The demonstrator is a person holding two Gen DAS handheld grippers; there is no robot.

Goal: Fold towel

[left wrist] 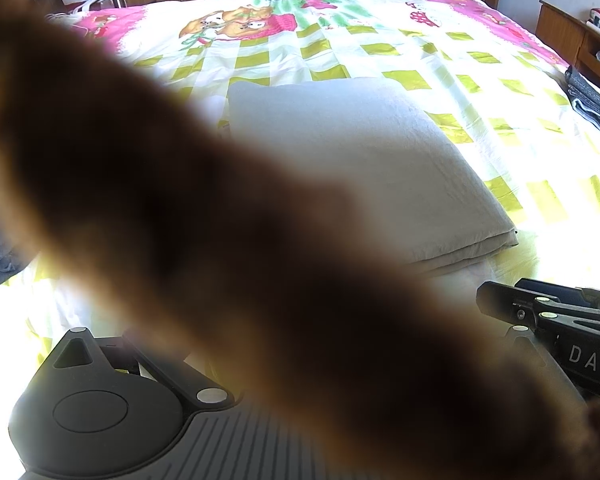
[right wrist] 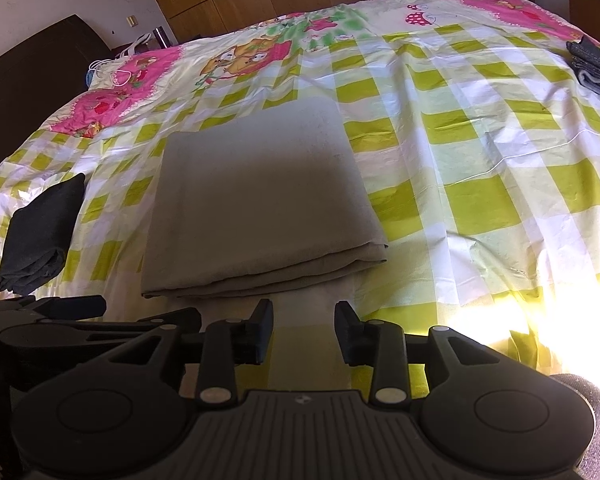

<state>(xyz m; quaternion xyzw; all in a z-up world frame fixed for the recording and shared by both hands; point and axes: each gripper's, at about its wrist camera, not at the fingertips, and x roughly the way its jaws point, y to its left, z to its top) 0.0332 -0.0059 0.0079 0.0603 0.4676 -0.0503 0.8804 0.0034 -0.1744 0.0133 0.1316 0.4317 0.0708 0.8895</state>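
Lying folded just beyond the parted jaws, towel (right wrist: 256,196).

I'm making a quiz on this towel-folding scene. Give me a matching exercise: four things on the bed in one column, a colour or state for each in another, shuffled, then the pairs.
Things:
1. towel
2. dark cloth
3. bedspread
4. right gripper

States:
A. green and white checks with pink cartoon prints
B. grey-beige, folded flat in layers
C. jaws apart, nothing between them
D. black, bundled left of the towel

Pairs: 1-B, 2-D, 3-A, 4-C
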